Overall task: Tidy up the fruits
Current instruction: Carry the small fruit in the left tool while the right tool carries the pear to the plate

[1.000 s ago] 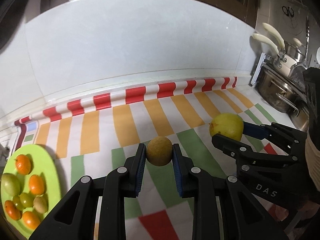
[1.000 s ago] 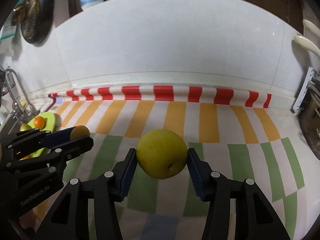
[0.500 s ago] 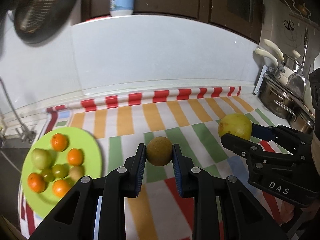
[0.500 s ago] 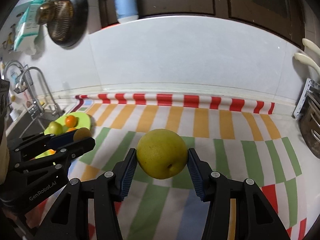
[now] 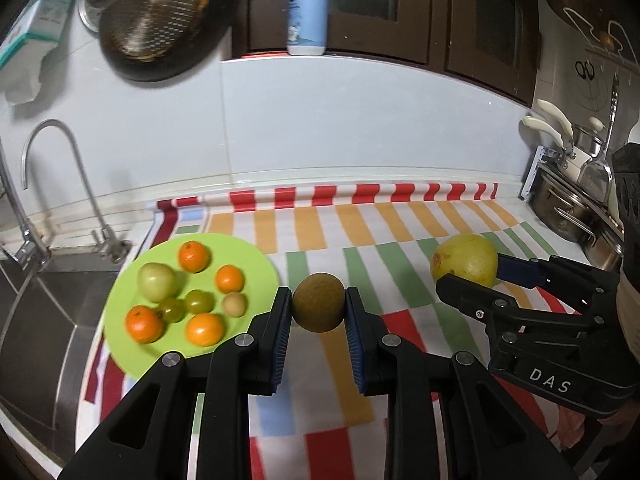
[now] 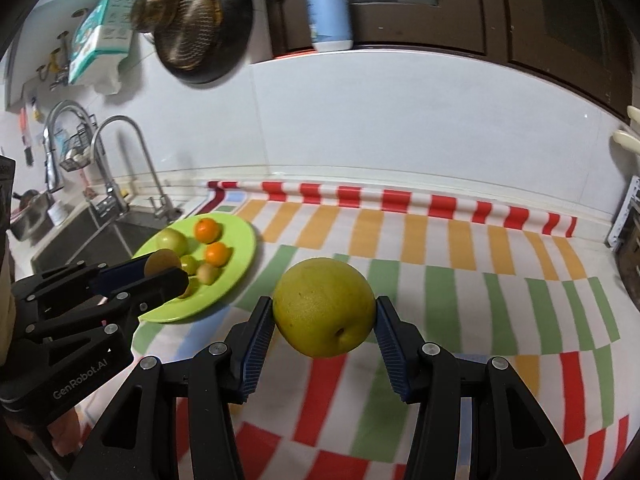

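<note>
A: Item 1, left tongs point(image 5: 319, 309). Closed on 1 brown kiwi point(image 5: 318, 302), both blue pads pressed to its sides, held clear above the tabletop point(image 5: 400, 220).

B: Item 2?

A: Right tongs point(image 6: 324, 307). Closed on 1 large yellow-green pear point(image 6: 323, 306), stem dimple facing the lens, also lifted off the striped cloth point(image 6: 440, 280). In the left wrist view the same tongs enter from the right with the pear at their tip.

B: Plate stock?

A: 1 lime-green plate point(image 5: 248, 252) at the cloth's left end, next to the sink point(image 5: 60, 300). On it: 4 oranges point(image 5: 194, 256), 1 larger green fruit point(image 5: 156, 281), 2 small green ones point(image 5: 199, 301) touching each other, 1 small tan one point(image 5: 234, 304). 8 pieces in all.

B: Anything you cannot confirm?

A: From the right wrist view the left tongs cover the plate's near side, so only 2 oranges and part of the green fruit show there. The kiwi appears only as a brown sliver at the tips. The plate's near rim is cut off by the left tongs' arms in its own view. The small fruits are blurred; their kind cannot be told.

B: Surroundings?

A: 1 curved tap point(image 5: 52, 168) over the sink, 1 metal colander point(image 5: 148, 8) hanging on the wall, 1 blue-and-white pump bottle point(image 5: 307, 12) on the ledge, steel pots point(image 5: 568, 208) at far right. Between plate and kiwi, only cloth.
</note>
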A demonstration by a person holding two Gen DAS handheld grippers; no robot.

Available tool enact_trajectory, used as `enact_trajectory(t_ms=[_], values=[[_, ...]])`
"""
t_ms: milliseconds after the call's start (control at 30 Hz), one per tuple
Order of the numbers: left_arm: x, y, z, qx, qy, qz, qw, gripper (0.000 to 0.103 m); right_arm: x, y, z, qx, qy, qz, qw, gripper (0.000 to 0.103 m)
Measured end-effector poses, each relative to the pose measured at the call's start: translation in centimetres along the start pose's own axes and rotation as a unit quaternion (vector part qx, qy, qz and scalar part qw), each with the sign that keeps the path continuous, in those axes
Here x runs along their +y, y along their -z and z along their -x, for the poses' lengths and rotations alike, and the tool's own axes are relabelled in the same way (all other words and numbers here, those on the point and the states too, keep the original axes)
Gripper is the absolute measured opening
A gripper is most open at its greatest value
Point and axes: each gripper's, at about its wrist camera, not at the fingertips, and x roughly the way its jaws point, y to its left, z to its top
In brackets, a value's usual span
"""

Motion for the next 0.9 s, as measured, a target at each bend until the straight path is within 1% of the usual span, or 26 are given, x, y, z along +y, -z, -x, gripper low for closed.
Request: enact_trajectory(t_ms=[300, 567, 767, 900], values=[[3.6, 1.2, 2.2, -0.003, -0.019, 0.009, 0.9998, 0.027, 4.6, -0.2, -0.2, -0.004, -0.022, 0.012, 1.000, 0.052], [6.5, 1.4, 3.7, -0.014, -0.032, 0.014, 0.9993, 0.027, 7.9, -1.0, -0.4, -0.015, -0.040, 0.027, 0.999, 0.052], [8.3, 1.5, 4.0, -0.018, -0.043, 0.014, 0.9988, 0.027, 9.7, -1.8, -1.1, -0.021, -0.050, 0.037, 0.998, 0.052], [9.7, 1.9, 3.2, -0.008, -0.050, 0.021, 0.9985, 0.027, 10.7, -1.9, -2.5, -0.010, -0.058, 0.041, 0.997, 0.052]])
